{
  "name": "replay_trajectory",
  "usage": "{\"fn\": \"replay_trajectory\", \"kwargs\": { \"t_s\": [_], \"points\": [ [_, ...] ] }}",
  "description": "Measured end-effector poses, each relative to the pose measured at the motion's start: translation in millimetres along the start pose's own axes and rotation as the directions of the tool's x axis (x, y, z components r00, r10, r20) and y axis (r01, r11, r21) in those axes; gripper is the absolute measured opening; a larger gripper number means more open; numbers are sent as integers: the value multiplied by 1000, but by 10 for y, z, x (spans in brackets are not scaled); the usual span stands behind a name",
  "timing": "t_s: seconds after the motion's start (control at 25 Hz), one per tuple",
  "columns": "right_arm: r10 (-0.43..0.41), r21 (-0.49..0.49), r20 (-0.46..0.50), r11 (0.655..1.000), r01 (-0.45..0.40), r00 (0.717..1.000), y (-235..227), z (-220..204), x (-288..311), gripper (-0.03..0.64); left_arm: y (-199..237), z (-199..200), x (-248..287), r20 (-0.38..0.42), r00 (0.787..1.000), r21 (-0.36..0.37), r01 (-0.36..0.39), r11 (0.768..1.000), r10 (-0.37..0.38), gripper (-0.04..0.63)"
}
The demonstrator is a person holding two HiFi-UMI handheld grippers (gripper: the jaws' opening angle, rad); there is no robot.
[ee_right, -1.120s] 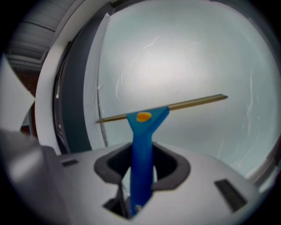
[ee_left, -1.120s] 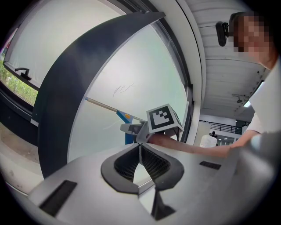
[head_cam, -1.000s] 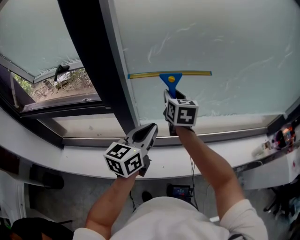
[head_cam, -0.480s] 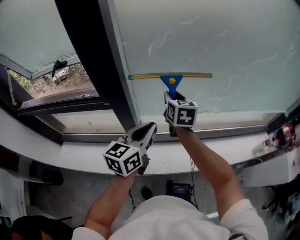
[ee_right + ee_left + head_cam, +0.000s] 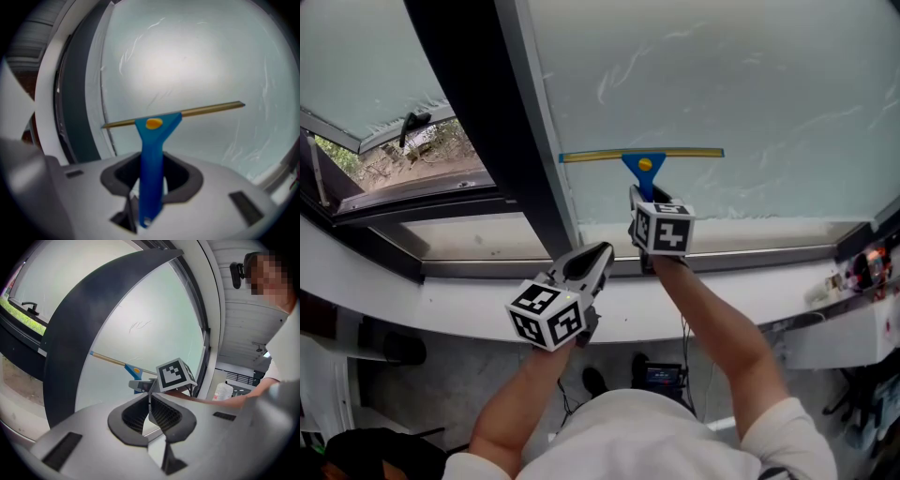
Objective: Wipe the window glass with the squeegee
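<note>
Glass (image 5: 750,84) | squeegee (image 5: 642,159) blade level, handle down | right tongs (image 5: 151,180) pinching it | left tongs (image 5: 150,401) closed

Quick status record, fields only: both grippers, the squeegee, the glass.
right gripper: shut on the squeegee, gripping its blue handle
squeegee blade: level, low on the pane, left end near the dark frame
left gripper: shut, empty, held back from the glass
window glass: white streaks above and right of the blade
</note>
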State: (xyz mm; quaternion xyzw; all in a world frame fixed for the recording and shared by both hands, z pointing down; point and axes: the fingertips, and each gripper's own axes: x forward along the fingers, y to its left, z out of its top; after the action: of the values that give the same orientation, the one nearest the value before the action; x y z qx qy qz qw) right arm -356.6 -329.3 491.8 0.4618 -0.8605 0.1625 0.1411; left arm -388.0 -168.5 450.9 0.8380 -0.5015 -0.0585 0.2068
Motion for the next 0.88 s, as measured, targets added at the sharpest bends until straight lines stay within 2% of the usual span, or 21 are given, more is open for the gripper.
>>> {"fn": "replay_trajectory", "kwargs": {
  "t_s": [0.36,0.88],
  "points": [
    [-14,-23,-21,1000,14,1000,-47,-156,46,147,14,-71,14,4,1000,-3,18,1000,-18,40],
    [-5,2,-43,1000,6,999,-66,-424,156,147,94,-201,22,2,1000,-10,29,1000,-29,40]
  ]
}}
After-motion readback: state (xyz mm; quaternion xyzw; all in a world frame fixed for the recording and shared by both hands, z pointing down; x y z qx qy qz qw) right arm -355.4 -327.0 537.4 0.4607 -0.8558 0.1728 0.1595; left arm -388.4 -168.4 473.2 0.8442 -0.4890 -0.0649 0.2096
